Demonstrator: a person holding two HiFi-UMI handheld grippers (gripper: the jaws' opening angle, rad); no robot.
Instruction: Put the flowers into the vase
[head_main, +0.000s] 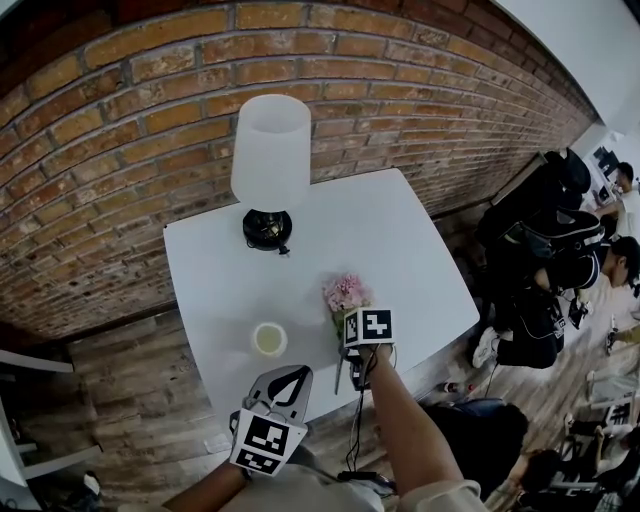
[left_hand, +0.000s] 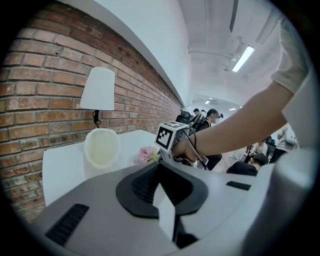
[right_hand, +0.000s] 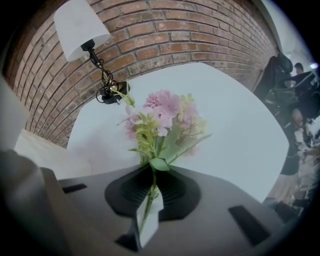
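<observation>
A bunch of pink flowers with green leaves lies on the white table, to the right of a small cream vase that stands upright. My right gripper points steeply down at the stems. In the right gripper view its jaws are shut on the thin green stem, with the pink flowers spreading just beyond the tips. My left gripper hovers near the table's front edge, just below the vase, shut with nothing in it. The left gripper view shows the vase ahead of the left gripper.
A table lamp with a white shade stands at the back of the table against the brick wall. Several people and chairs are on the floor to the right. Wooden flooring surrounds the table.
</observation>
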